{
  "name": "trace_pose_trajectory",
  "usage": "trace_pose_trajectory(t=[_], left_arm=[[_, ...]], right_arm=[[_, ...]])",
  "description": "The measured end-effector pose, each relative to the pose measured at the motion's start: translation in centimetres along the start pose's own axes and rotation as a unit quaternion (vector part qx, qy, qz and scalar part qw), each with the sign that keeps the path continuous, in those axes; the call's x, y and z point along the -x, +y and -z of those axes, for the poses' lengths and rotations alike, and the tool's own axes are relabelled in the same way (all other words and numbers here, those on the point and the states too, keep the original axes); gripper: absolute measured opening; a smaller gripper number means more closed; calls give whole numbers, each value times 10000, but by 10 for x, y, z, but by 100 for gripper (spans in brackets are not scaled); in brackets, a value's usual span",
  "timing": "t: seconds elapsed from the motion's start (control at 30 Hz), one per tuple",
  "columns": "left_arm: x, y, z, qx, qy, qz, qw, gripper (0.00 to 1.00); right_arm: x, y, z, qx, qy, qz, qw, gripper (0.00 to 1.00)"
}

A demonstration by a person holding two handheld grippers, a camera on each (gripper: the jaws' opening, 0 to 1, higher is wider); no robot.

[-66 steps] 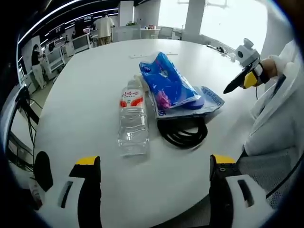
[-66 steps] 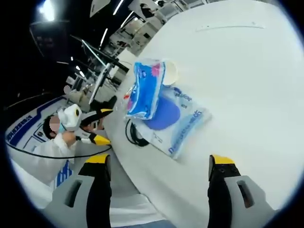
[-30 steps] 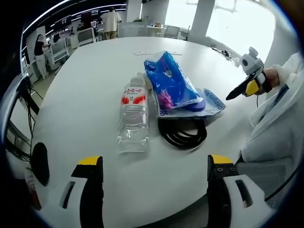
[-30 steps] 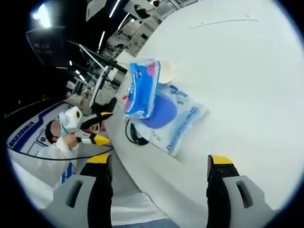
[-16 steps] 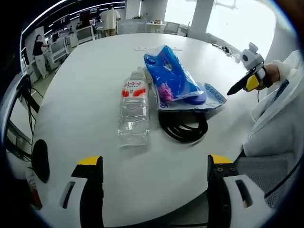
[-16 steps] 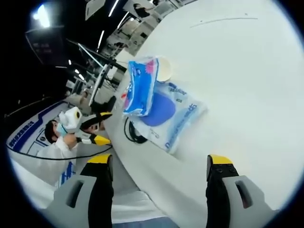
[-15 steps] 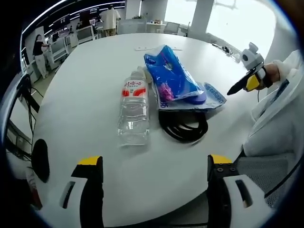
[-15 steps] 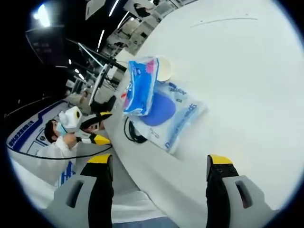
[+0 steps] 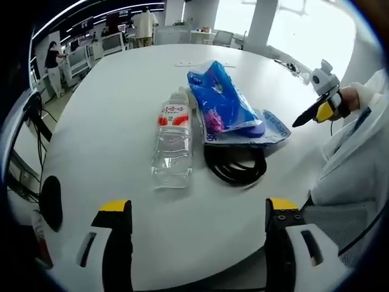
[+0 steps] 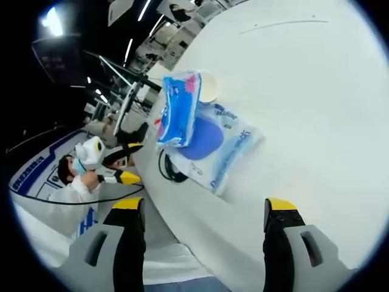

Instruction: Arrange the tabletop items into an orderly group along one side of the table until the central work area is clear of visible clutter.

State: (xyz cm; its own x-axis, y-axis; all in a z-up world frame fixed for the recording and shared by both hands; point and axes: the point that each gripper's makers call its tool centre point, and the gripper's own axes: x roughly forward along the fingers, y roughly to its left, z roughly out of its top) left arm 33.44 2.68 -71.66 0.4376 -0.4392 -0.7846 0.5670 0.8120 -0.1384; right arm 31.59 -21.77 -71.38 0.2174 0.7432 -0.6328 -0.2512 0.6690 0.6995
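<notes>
Yellow-tipped and spread wide, the jaws of the left gripper (image 9: 192,210) hang over the near edge of the white table (image 9: 109,115), holding and touching nothing. The right gripper (image 10: 203,210) in its own view is likewise wide open and empty above the table's rim; seen from the left gripper view it sits off beside the items, but whether its tips are parted there I cannot tell. Just beyond the left jaws lies a coil of black cable (image 9: 234,164), and beside it a clear water bottle (image 9: 172,146) on its side. Touching the cable's far side is a flat clear pouch (image 9: 267,129) with blue print, and a blue plastic packet (image 9: 220,102) leans on top of it. All four already sit together near one edge, so I judge the grouping nearly done. What remains looks like a check or a small straightening, which would call for a gentle nudge to align the bottle with the pouch.
</notes>
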Motion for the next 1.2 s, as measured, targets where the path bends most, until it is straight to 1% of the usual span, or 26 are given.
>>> trace_pose_trajectory(t=[0.33,0.63,0.7,0.77,0.87,0.93,1.0,1.03,1.07,1.13,1.17,1.2], left_arm=[[-1,-2,-6,155,-120,-45,9998,92],[-10,-14,-16,537,-366,31,9979,88],[-12,-15,-15,569,-363,23,9977,85],[-15,-17,-16,584,-357,-31,9977,81],[-18,-20,-21,611,-434,-60,9972,76],[-20,-24,-26,702,-542,-51,9960,75],[-24,-28,-32,912,-705,-13,9933,73],[-26,-30,-31,1106,-650,-24,9917,74],[-29,-31,-32,1139,-688,-6,9911,73],[-31,-32,-29,1000,-546,-205,9933,70],[-29,-32,-29,939,-553,-317,9935,69],[-28,-34,-30,1034,-603,-339,9922,69]], right_arm=[[0,-2,-1,-72,-27,-53,10000,79],[1,-3,-1,-110,-46,-73,9999,78],[2,-4,-2,-129,-55,-74,9999,77],[2,-5,-2,-147,-65,-69,9998,77],[3,-6,-3,-169,-87,-58,9998,77],[3,-6,-3,-163,-87,-55,9998,77],[4,-6,-3,-151,-90,-52,9998,77],[4,-6,-2,-155,-92,-54,9998,77],[4,-6,-3,-159,-96,-57,9998,77],[4,-6,-2,-167,-93,-55,9998,77],[4,-6,-2,-170,-96,-51,9998,77],[4,-6,-2,-173,-100,-52,9998,77]])
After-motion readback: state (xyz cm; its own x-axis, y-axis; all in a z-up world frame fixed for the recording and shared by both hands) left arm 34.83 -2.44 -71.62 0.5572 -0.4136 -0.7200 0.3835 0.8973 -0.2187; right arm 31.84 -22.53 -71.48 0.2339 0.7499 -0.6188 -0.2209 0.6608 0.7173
